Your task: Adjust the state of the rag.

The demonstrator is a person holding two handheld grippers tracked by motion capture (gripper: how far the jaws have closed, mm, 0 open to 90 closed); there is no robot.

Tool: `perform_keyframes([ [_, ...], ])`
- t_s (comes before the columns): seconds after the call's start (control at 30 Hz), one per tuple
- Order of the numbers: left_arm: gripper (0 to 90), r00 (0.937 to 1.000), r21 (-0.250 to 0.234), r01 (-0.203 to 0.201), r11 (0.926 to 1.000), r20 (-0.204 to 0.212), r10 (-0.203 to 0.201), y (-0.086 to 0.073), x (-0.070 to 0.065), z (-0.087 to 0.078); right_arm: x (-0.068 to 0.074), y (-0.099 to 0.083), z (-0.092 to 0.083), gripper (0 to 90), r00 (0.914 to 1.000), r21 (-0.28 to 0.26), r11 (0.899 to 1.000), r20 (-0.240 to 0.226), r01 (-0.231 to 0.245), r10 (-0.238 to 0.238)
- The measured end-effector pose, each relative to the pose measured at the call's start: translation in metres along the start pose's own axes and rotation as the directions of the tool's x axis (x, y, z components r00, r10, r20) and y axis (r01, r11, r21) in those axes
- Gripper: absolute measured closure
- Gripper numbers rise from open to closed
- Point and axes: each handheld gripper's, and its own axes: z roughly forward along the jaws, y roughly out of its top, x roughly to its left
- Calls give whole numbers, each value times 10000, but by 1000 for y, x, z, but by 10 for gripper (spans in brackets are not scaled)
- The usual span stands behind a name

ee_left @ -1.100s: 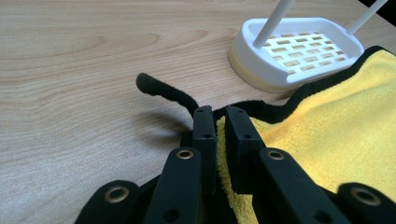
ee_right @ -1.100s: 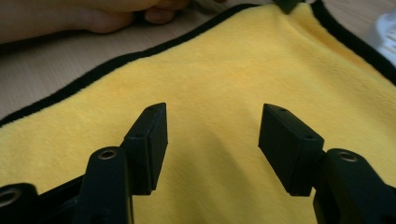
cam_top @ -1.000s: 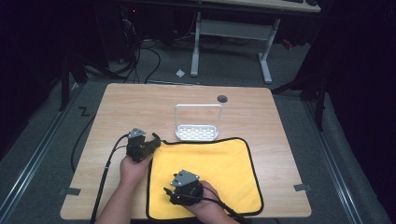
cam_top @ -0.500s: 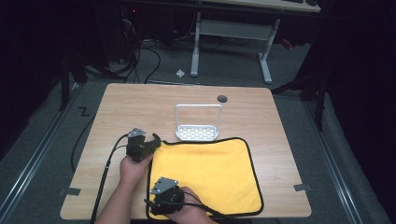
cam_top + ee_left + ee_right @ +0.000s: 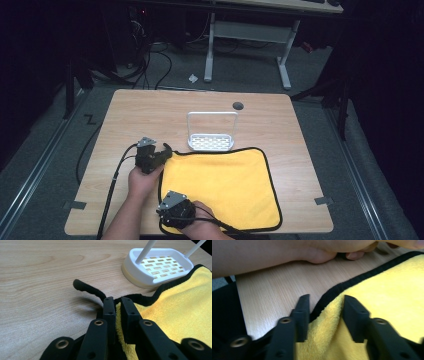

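High view: the light wooden surface (image 5: 150, 115) takes up the middle of the frame, and my flat yellow microfibre cloth with black piping (image 5: 225, 185) covers its lower right part, lying spread out with its long axis running left to right across the picture. Its left edge runs from the middle of the frame down to the bottom edge, and both my hands sit on that edge. At the cloth's upper edge, just touching it, stands the white plastic slotted dish with its wire hoop handle (image 5: 211, 141).

My left gripper (image 5: 159, 156) is at the cloth's upper left corner. In the left gripper view its jaws are almost together, pinching the yellow pile of that corner, with the black corner loop (image 5: 86, 288) poking out past the tips toward the upper left.

My right gripper (image 5: 165, 220) is at the lower left corner, near the bottom of the frame. In the right gripper view the piped edge (image 5: 362, 277) runs diagonally from between the jaws up to the upper right. These jaws have just been closing and now stand about half open, astride the bunched corner; I can't tell whether the pads bite yet. That corner lies straight ahead between them, so I judge the grip needs only more closing.
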Motion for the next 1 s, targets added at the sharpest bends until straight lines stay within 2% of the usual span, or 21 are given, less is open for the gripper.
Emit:
perform_keyframes([
  [0.13,829,10000,4,12,10000,-6,-12,0,0,0,-6,-3,-8,756,9999,-105,9999,135,75,-74],
  [0.23,829,10000,-41,-3,10000,-31,3,0,0,0,-10,-7,-16,806,9997,-376,9993,238,53,-44],
  [0.37,831,10000,-165,7,9999,-18,-7,0,0,-1,-14,-9,-25,822,9991,-795,9968,431,76,-42],
  [0.47,833,10000,-240,90,9997,7,-90,0,0,-3,-16,-9,-32,831,9985,-1136,9935,524,-96,157],
  [0.63,833,9991,-410,396,9984,-120,-401,1,-2,-7,-19,-12,-40,832,9974,-1468,9891,699,-78,182],
  [0.8,834,9945,-851,1041,9909,-41,-1048,1,-5,-7,-20,-10,-48,833,9975,-1814,9833,658,-141,265],
  [1.0,834,9926,-1178,1217,9856,125,-1210,3,-6,-10,-18,-3,-52,832,9977,-2120,9772,619,-139,276],
])
